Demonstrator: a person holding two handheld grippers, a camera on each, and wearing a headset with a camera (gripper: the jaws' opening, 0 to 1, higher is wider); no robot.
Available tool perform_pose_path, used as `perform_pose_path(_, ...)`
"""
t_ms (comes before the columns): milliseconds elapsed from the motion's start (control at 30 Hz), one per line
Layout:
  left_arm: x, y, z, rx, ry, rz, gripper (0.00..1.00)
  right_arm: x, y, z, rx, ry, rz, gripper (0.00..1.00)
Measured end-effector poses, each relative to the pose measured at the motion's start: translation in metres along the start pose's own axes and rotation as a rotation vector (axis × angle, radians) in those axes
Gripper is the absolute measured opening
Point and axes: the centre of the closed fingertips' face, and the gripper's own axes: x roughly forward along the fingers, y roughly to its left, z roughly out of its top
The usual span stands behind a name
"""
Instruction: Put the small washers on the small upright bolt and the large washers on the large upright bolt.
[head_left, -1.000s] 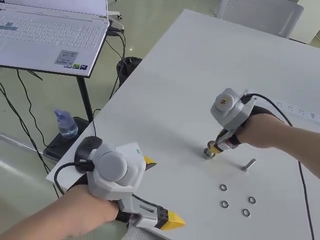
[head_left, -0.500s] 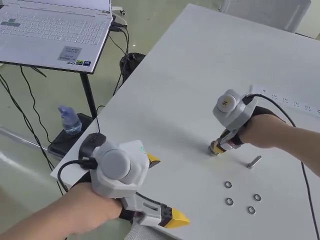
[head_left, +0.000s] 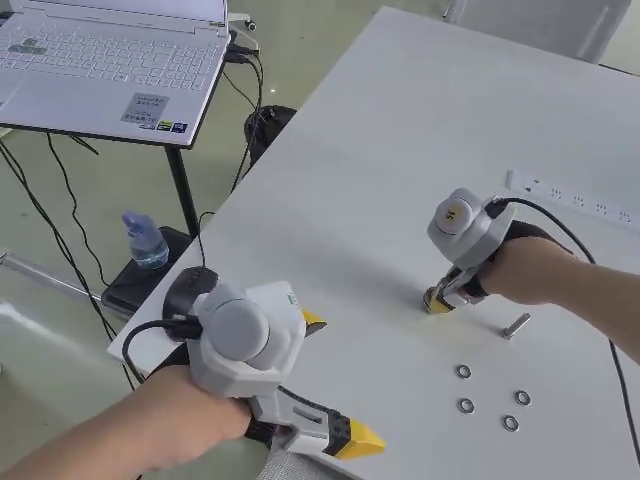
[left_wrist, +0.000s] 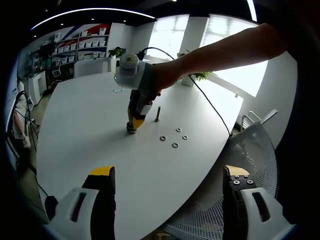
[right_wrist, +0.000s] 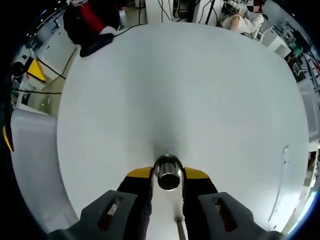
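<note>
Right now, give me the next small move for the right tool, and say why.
Probably ease the right tool open and lift it straight up. Its tips are shut on the large bolt, which looks to be standing on the table; the small bolt lies flat near the washers, not yet upright.

Your right gripper (head_left: 437, 301) has its fingers (head_left: 441, 305) pressed around the large bolt (right_wrist: 169, 173). In the head view they cover nearly all of it, and in the right gripper view its head hides the shaft. The 4 washers (head_left: 464, 372) are too small to sort by size. One finger of your left gripper (head_left: 338, 380) is mostly behind its housing. The laptop (head_left: 110, 60) is cut off at the top edge.
</note>
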Motion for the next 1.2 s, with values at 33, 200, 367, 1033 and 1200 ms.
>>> perform_pose_path(33,-0.0002,0.0001,0.0002,0.001,0.0,0.0,0.89,0.0007,-0.0003,0.0,0.001,0.001,0.001,0.22)
perform_pose_path(200,-0.0029,0.003,-0.0009,-0.004,-0.002,0.006,0.88,0.0035,-0.0001,-0.0007,-0.001,0.008,0.002,0.22)
perform_pose_path(367,-0.0053,0.0036,-0.0027,-0.006,0.0,0.008,0.88,0.0062,-0.0024,0.0,-0.002,0.007,-0.002,0.22)
perform_pose_path(1033,-0.0034,0.0035,-0.001,-0.007,-0.01,0.009,0.88,0.0082,-0.0006,0.0013,-0.009,0.004,0.01,0.23)
perform_pose_path(1200,-0.003,0.0055,-0.002,-0.009,-0.012,0.018,0.89,0.0095,-0.0014,0.0024,-0.03,0.0,0.005,0.23)
